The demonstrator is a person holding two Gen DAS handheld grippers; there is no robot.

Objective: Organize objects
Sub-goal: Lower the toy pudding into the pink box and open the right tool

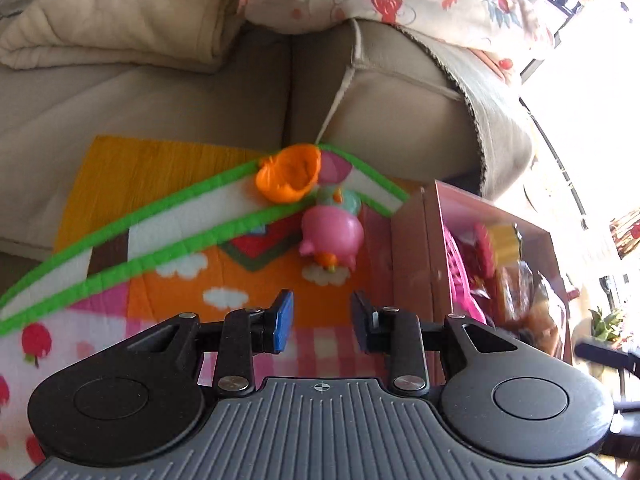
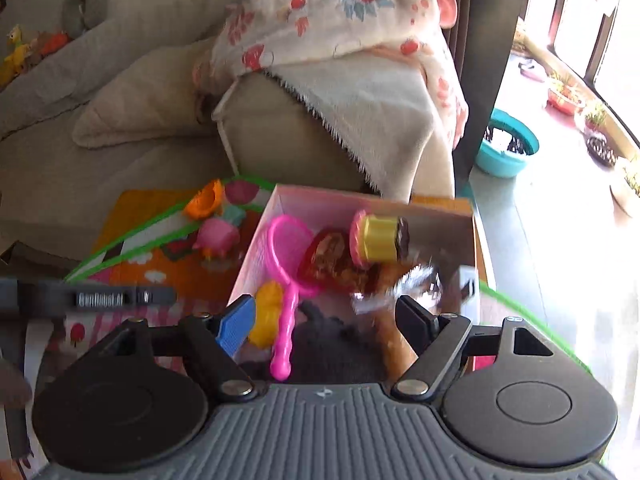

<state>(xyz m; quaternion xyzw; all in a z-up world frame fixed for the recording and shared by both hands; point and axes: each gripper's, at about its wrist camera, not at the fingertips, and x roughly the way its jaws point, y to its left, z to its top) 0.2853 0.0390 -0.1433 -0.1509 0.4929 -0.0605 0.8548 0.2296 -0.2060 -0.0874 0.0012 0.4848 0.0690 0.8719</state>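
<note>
Toys mostly gathered in box beneath wide, empty right tongs, pink toy and orange cup left on mat ahead of narrow, empty left tongs, likely next.

A floral blanket drapes the beige sofa; a teal basin, perhaps holding soil, stands beyond.

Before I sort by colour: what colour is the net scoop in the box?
Pink net scoop, clearest in the right wrist view.
</note>
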